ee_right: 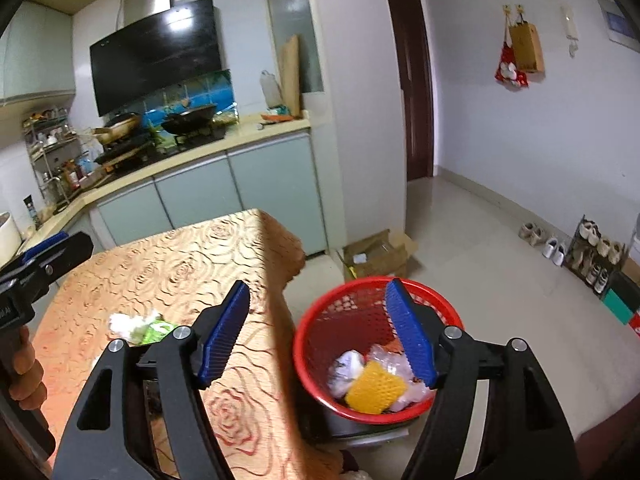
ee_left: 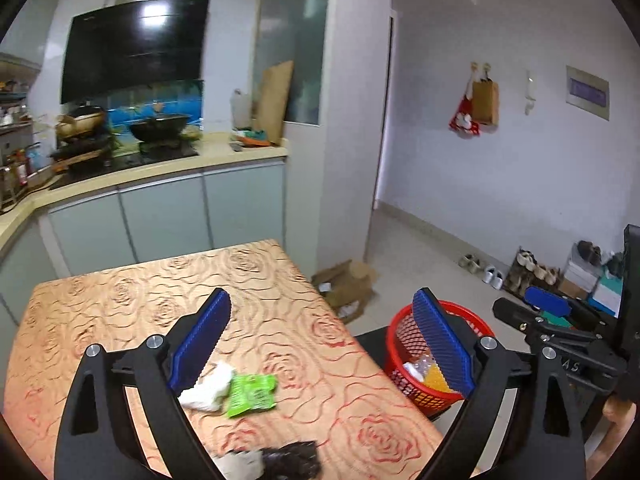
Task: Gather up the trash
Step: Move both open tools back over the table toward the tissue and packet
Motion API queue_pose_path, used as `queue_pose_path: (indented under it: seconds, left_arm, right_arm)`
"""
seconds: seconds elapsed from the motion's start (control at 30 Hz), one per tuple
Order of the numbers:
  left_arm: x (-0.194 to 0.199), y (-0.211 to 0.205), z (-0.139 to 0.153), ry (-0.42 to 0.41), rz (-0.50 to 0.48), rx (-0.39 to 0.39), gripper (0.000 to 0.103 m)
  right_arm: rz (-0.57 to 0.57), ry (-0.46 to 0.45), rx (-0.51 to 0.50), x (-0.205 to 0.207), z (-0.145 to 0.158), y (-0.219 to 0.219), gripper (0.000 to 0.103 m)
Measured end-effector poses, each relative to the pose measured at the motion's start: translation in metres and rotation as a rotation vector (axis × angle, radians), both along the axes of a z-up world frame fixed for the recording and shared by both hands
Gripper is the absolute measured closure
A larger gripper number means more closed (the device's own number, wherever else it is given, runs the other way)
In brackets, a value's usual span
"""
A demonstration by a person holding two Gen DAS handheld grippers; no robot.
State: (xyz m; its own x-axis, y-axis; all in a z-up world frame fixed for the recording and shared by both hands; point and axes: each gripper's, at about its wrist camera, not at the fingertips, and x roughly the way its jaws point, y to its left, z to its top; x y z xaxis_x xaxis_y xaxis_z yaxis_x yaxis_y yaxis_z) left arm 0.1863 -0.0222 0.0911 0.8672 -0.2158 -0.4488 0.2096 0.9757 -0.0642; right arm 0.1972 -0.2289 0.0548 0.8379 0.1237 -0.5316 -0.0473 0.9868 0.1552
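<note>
Left gripper (ee_left: pixel 324 340) spread wide, empty, above table (ee_left: pixel 120 300) | tissue (ee_left: pixel 208 390) and green wrapper (ee_left: pixel 252 394) on tablecloth just beyond left finger | right gripper (ee_right: pixel 320 332) wide, empty, over red basket (ee_right: pixel 320 320) | dark scrap (ee_left: pixel 292 460) blurred, maybe wrapper

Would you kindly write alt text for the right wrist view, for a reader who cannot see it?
The open right hand-held gripper hovers over a table edge, above a red mesh basket on the floor holding a yellow item and plastic scraps. White tissue and a green wrapper lie on the table; a kitchen counter lies beyond.
</note>
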Motion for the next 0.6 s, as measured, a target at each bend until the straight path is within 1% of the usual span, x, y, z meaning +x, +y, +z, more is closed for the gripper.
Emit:
queue_pose_path:
  seconds: [0.17, 0.3, 0.37, 0.47, 0.6]
  left_arm:
    - [-0.016, 0.029, 0.003, -0.015, 0.074, -0.004, 0.013]
    - [-0.030, 0.061, 0.002, -0.027, 0.171, 0.008, 0.011]
    - [-0.037, 0.080, 0.001, -0.026, 0.228, 0.012, 0.011]
    - [-0.045, 0.105, 0.002, -0.027, 0.297, 0.011, 0.011]
    - [-0.057, 0.131, 0.000, -0.022, 0.362, 0.003, 0.010]
  right_arm:
    - [0.033, -0.018, 0.003, -0.007, 0.010, 0.015, 0.033]
    - [0.060, -0.032, 0.005, -0.012, 0.015, 0.026, 0.032]
    - [0.068, -0.043, 0.010, -0.014, 0.017, 0.032, 0.028]
    - [0.089, -0.048, 0.012, -0.016, 0.018, 0.041, 0.028]
    - [0.124, -0.049, 0.012, -0.016, 0.018, 0.057, 0.028]
